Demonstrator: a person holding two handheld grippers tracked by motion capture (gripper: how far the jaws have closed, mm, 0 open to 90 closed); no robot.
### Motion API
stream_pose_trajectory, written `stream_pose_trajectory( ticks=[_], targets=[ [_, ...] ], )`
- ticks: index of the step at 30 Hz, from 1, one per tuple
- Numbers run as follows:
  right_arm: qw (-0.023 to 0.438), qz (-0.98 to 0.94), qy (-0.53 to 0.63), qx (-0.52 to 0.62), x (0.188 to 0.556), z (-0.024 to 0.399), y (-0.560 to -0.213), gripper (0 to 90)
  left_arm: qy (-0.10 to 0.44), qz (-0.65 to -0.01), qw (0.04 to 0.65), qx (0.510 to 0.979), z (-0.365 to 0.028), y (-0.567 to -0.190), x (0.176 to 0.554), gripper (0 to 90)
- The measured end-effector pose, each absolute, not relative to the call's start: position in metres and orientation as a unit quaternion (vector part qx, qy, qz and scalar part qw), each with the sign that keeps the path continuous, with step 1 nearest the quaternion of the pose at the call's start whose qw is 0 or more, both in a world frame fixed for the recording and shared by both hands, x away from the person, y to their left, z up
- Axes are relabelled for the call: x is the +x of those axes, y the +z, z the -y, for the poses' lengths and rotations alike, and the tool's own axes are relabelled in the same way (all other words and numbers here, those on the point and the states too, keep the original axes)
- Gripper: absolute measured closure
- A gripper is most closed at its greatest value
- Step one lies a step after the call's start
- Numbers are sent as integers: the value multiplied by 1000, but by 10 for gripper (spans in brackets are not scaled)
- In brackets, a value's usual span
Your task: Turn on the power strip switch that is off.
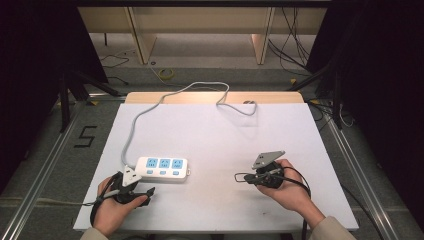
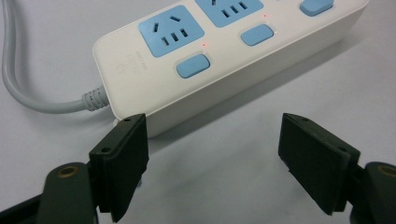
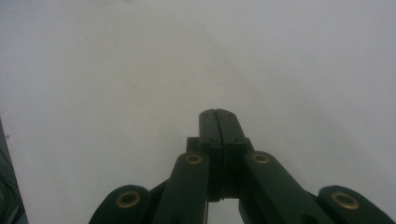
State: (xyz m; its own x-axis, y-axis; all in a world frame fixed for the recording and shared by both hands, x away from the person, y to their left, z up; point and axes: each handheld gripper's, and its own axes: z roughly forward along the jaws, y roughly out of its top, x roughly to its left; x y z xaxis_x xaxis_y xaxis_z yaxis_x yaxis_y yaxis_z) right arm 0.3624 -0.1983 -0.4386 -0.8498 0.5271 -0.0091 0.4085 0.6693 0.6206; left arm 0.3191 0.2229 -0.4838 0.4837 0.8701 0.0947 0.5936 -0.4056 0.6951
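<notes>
A white power strip point(image 1: 162, 168) with three blue sockets and blue switches lies on the white table point(image 1: 215, 135) at the front left. My left gripper point(image 1: 137, 184) sits just in front of the strip's cable end, held in a hand. In the left gripper view the strip point(image 2: 224, 60) lies close ahead, small red lights glow by its switches, and my left gripper point(image 2: 212, 135) stands open with bare table between its pads. My right gripper point(image 1: 239, 176) rests at the front right, pointing left. Its jaws point(image 3: 217, 114) are pressed together over bare table.
The strip's grey cable point(image 1: 135, 125) runs from its left end to the table's far edge and loops there. Metal rails line the floor on both sides, with a "5" mark point(image 1: 86, 136) at the left. Desk legs and loose cables stand beyond the table.
</notes>
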Motion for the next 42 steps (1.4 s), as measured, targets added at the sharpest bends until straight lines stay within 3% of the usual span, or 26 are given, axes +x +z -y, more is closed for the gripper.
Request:
stream_pose_trajectory(
  ticks=[42],
  targets=[
    [77, -922, 303, 229, 375, 162, -436, 900, 226, -452, 303, 808, -222, -484, 320, 238]
  ],
)
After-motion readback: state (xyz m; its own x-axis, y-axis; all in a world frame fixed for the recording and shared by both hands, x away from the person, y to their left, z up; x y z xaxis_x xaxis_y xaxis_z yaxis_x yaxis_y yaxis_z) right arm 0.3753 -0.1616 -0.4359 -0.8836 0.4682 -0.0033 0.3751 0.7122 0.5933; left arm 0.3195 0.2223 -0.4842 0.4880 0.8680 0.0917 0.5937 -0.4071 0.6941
